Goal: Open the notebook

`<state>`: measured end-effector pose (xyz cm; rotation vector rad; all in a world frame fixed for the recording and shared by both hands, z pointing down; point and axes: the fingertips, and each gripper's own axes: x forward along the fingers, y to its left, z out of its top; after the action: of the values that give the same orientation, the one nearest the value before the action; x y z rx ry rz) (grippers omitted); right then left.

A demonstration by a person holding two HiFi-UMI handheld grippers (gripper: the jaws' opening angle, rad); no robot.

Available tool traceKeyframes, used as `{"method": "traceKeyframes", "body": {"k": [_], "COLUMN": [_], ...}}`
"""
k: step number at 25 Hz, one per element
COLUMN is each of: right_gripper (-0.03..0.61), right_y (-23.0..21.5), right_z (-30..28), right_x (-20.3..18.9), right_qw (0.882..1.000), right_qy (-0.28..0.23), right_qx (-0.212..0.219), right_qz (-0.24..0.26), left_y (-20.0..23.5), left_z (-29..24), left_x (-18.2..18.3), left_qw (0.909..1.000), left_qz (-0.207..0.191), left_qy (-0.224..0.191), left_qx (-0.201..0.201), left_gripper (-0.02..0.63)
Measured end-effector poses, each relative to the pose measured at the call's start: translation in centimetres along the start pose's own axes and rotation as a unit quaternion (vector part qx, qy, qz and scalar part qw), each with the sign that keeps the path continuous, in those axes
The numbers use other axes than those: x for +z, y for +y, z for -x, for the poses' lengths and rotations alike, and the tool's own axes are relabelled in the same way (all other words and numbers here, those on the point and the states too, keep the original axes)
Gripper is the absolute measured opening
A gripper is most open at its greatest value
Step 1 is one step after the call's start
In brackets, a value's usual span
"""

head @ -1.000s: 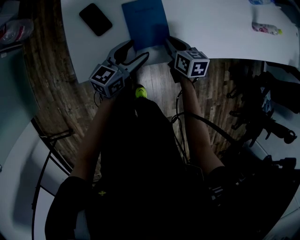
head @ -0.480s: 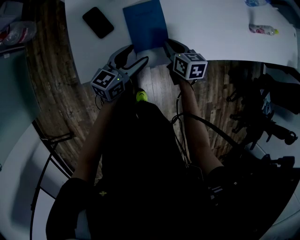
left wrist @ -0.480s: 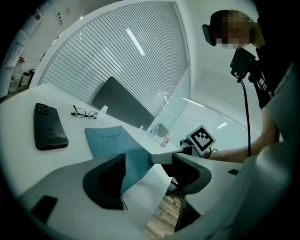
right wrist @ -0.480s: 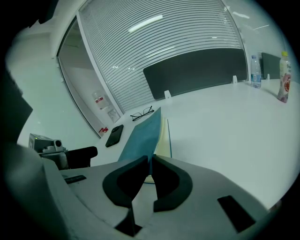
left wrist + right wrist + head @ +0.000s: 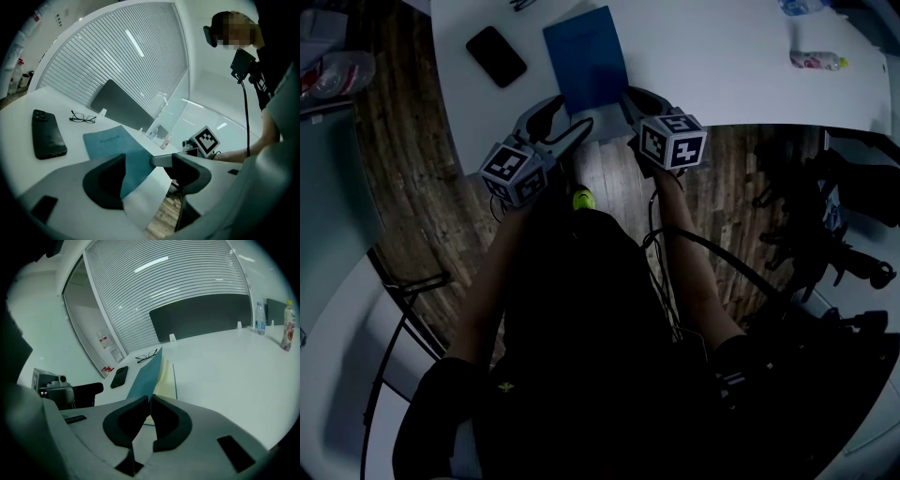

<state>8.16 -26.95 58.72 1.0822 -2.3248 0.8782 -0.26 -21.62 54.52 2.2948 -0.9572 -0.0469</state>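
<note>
Currently, item by item:

- **Notebook** [image 5: 586, 56]: blue and closed-format. It lies on the white table [image 5: 741, 84] at the near edge, between the two grippers.
- **Cover** [image 5: 146, 373]: its near right corner is lifted off the block of pages. It slants up and away to the left and has not folded over.
- **Pages** [image 5: 165, 380]: cream, lying flat, exposed as a wedge to the right of the raised cover.
- **Right gripper** [image 5: 150, 401]: at the notebook's near right corner. The jaws are drawn in narrow, and the pads pinch the cover's edge between them.
- **Left gripper** [image 5: 138, 161]: at the notebook's near left corner. The jaws stand wide and hold nothing. The blue corner shows in the gap between them, and neither pad presses on it.
- **Phone** [image 5: 496, 56]: dark, lying flat on the table to the left of the notebook, apart from it.
- **Glasses** [image 5: 83, 117]: on the table, far left, beyond the phone.
- **Bottle** [image 5: 816, 60]: lying on the table at the far right, well apart from the notebook.

**Progress:** judged early to middle. The cover has been gripped and parted from the pages, so the opening has begun.

**Left to do:** the cover most likely has to swing over to the left until it rests flat, and then the right grip lets go. The left gripper is placed to steady the near left corner if the book starts to slide.
</note>
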Motion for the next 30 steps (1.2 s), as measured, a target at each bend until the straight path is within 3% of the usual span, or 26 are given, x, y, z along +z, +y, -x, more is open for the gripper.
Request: {"method": "traceKeyframes", "body": {"k": [30], "right_gripper": [0.026], "right_y": [6.4], "right_z": [1.1], "right_x": [2.5], "right_qw": [0.996], "right_qy": [-0.023], "right_qx": [0.066], "right_qz": [0.064], "left_y": [-1.3], "left_z": [3.0], "left_x": [0.5], "left_qw": [0.9993], "left_qz": [-0.008], "left_qy": [-0.023], "left_qx": [0.027], "left_gripper": [0.305]}}
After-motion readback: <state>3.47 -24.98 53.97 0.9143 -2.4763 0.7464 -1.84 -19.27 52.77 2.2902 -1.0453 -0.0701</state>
